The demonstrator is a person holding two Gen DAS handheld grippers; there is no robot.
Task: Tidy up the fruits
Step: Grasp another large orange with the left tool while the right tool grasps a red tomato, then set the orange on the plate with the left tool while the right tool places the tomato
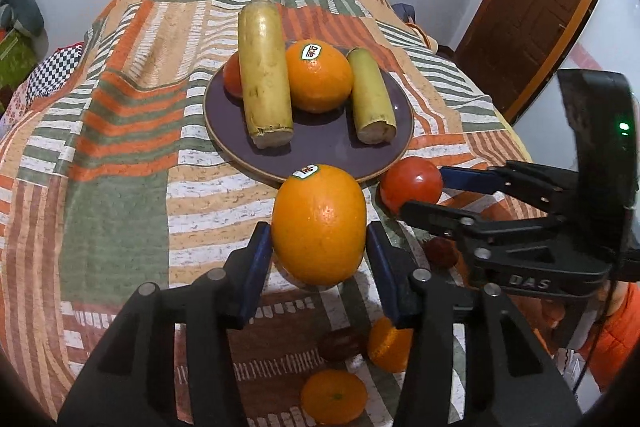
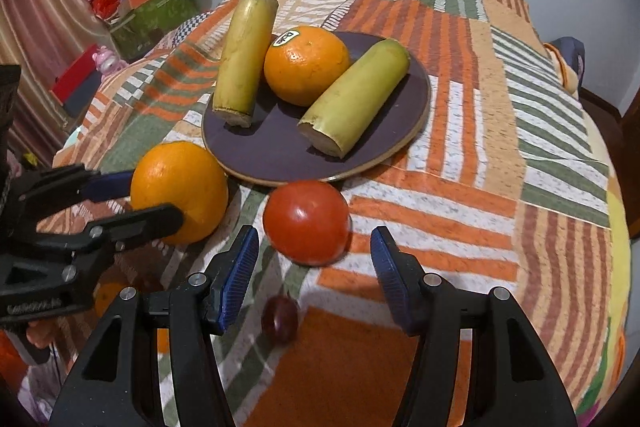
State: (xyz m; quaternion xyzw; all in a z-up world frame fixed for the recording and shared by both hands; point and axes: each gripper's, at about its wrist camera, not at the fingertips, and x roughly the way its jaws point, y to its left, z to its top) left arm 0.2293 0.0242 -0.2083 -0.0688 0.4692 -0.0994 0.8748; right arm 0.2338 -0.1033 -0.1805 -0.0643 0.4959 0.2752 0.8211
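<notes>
An orange [image 1: 319, 225] is clamped between the pads of the left gripper [image 1: 319, 247], held just short of the plate [image 1: 320, 151]. The right gripper [image 2: 315, 259], spread wide, is poised around a tomato [image 2: 307, 221]; closing is called for next.

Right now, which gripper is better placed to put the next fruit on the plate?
Left. The left gripper already brackets the orange just before the plate. The right gripper stands open, short of the tomato.
</notes>
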